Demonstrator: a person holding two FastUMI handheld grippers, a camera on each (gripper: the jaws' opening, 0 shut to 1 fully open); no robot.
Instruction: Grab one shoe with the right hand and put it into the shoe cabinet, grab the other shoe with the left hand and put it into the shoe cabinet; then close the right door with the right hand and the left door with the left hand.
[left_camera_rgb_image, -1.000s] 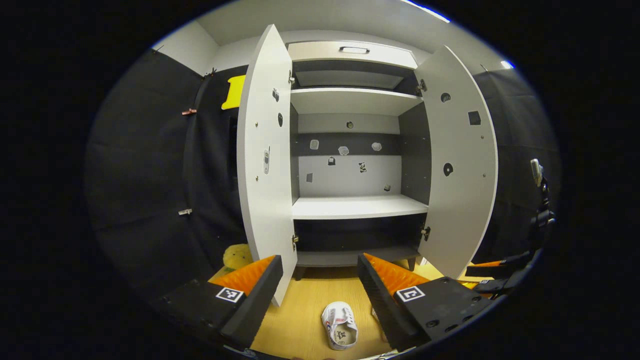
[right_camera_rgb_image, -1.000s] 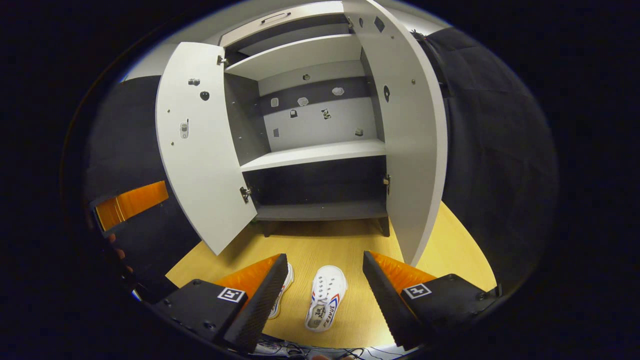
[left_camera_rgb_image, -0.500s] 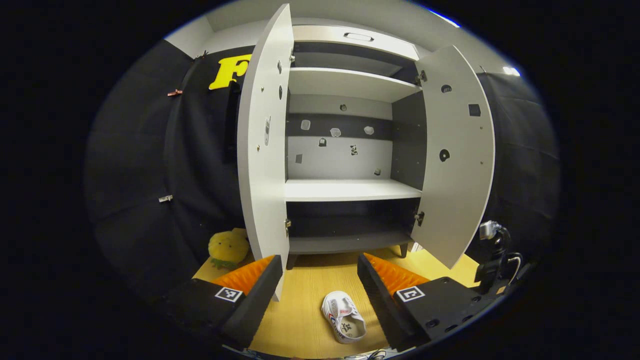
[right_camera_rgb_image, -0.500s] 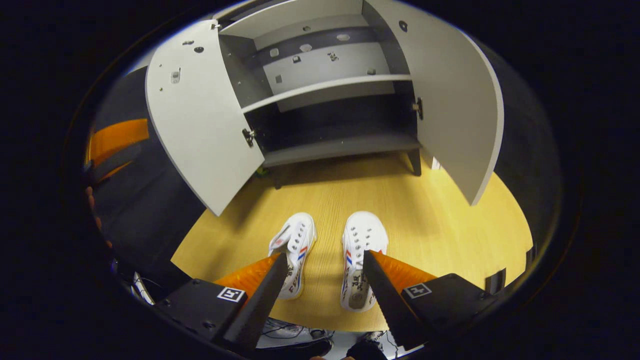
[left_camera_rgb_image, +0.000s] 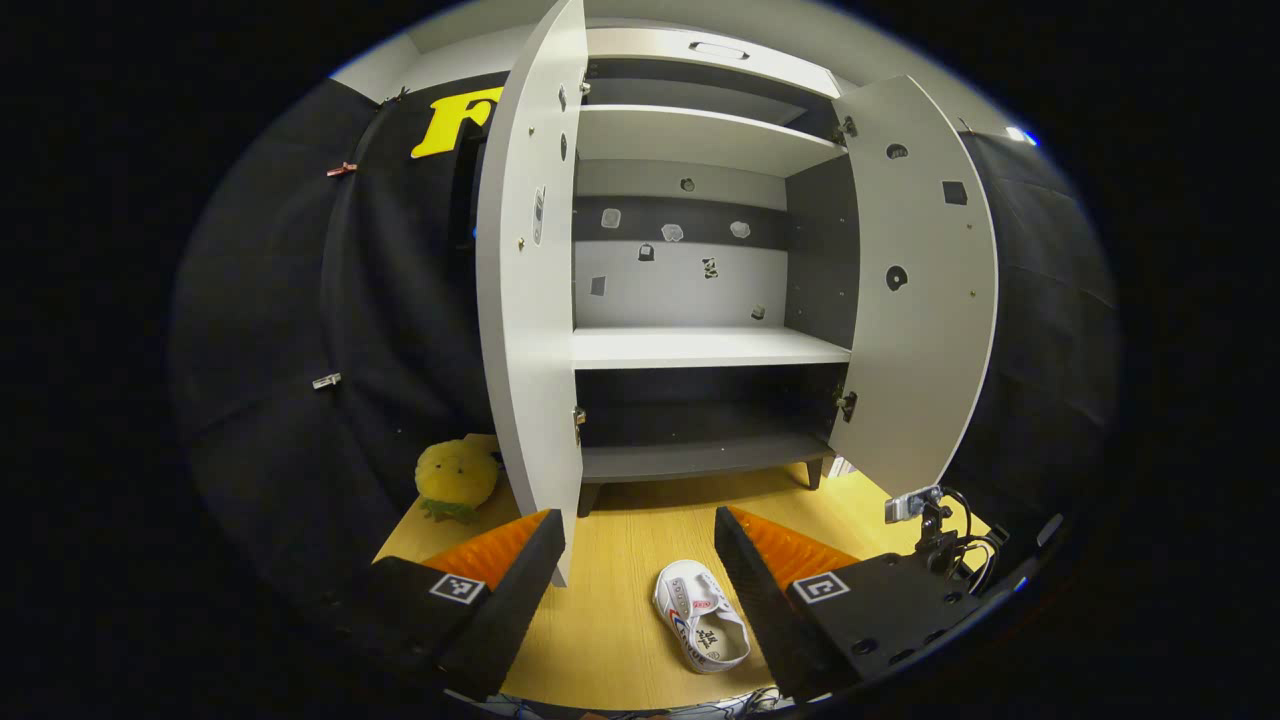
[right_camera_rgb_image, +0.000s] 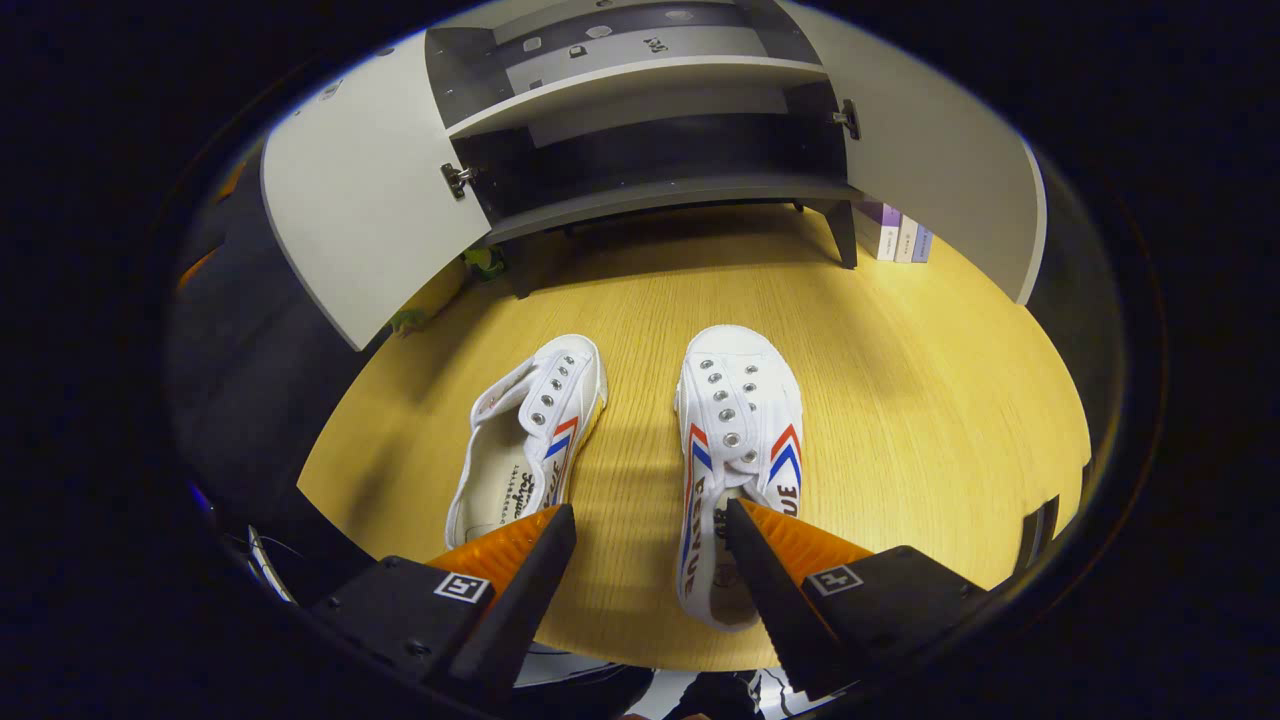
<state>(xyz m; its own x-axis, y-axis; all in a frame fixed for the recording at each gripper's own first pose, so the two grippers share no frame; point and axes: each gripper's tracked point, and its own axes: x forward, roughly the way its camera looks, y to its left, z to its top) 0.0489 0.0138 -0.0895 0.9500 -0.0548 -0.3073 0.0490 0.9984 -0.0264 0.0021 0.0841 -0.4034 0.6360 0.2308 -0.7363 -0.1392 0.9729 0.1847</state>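
Right gripper (right_camera_rgb_image: 650, 525), fingers spread and empty, hangs over two shoes on the floor; centre it across the right shoe (right_camera_rgb_image: 738, 440) before closing. Left gripper (left_camera_rgb_image: 640, 530) waits open facing the cabinet (left_camera_rgb_image: 700, 345).

Left gripper (left_camera_rgb_image: 640, 545) and right gripper (right_camera_rgb_image: 650, 540) both gape wide.
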